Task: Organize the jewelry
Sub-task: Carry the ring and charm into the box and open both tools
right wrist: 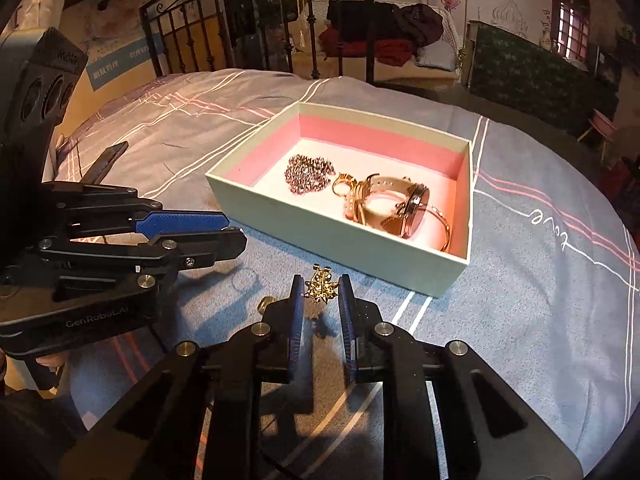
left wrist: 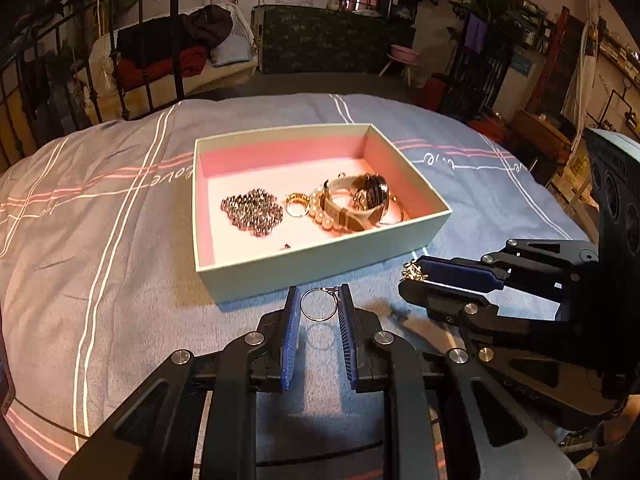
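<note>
A pale green box (left wrist: 320, 268) with a pink lining sits on the bedspread. It holds a silver chain pile (left wrist: 252, 210), a gold ring (left wrist: 297, 204), a pearl strand and a beige-strap watch (left wrist: 360, 200). My left gripper (left wrist: 319, 304) is shut on a thin silver hoop ring (left wrist: 319, 304), held just above the bedspread in front of the box. My right gripper (right wrist: 320, 290) is shut on a small gold brooch (right wrist: 320, 285), near the box's front wall (right wrist: 340, 240). The right gripper also shows in the left wrist view (left wrist: 412, 280), and the left gripper in the right wrist view (right wrist: 234, 232).
A small gold piece (right wrist: 266, 303) lies on the grey-blue striped bedspread (right wrist: 520, 300) beside my right gripper's left finger. A black iron bed frame (left wrist: 120, 60) and a cluttered room stand behind the bed.
</note>
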{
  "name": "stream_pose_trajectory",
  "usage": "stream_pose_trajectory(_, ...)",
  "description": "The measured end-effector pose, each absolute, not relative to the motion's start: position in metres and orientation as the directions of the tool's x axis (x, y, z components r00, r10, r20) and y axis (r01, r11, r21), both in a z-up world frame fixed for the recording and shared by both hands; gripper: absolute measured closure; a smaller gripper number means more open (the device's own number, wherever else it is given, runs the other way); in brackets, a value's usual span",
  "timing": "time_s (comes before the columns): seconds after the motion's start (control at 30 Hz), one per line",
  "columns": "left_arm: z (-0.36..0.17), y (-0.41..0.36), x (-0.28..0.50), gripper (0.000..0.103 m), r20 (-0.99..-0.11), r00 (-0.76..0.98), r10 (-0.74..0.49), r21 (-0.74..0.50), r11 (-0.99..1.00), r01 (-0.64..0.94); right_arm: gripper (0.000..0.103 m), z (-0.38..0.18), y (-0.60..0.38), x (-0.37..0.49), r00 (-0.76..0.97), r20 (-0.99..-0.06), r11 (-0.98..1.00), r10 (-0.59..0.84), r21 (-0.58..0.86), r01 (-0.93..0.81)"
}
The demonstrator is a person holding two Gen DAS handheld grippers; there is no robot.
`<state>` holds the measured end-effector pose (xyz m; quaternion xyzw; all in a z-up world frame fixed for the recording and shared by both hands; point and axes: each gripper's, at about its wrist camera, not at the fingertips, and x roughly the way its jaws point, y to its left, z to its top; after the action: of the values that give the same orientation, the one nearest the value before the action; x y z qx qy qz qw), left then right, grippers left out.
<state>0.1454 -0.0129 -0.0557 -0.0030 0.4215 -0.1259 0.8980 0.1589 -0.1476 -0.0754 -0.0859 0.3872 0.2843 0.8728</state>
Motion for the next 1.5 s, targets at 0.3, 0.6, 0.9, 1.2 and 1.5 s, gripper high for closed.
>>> stream_pose_trajectory(0.3, -0.02, -0.016, 0.2, 0.084, -0.716, 0.667, -0.207, -0.124, 0.978, 0.17, 0.085, -0.03, -0.15, 0.2, 0.628, -0.661, 0.853, 0.41, 0.034, -0.521)
stream_pose_trajectory(0.6, -0.024, -0.015, 0.235, 0.084, -0.748, 0.645, -0.154, -0.114, 0.988, 0.103, 0.085, -0.03, -0.158, 0.225, 0.645, -0.653, 0.881, 0.396, 0.073, -0.468)
stream_pose_trajectory(0.9, -0.034, -0.011, 0.242, 0.084, -0.771, 0.621, -0.138, -0.112, 0.99, 0.08, 0.085, -0.046, -0.152, 0.238, 0.615, -0.695, 0.885, 0.372, 0.066, -0.462)
stream_pose_trajectory(1.2, -0.039, -0.011, 0.247, 0.084, -0.785, 0.602, -0.143, -0.126, 0.989, 0.072, 0.085, -0.059, -0.149, 0.242, 0.594, -0.724, 0.887, 0.352, 0.056, -0.458)
stream_pose_trajectory(1.5, -0.044, -0.013, 0.25, 0.084, -0.795, 0.59, -0.145, -0.128, 0.989, 0.07, 0.085, -0.06, -0.15, 0.24, 0.591, -0.726, 0.886, 0.352, 0.054, -0.461)
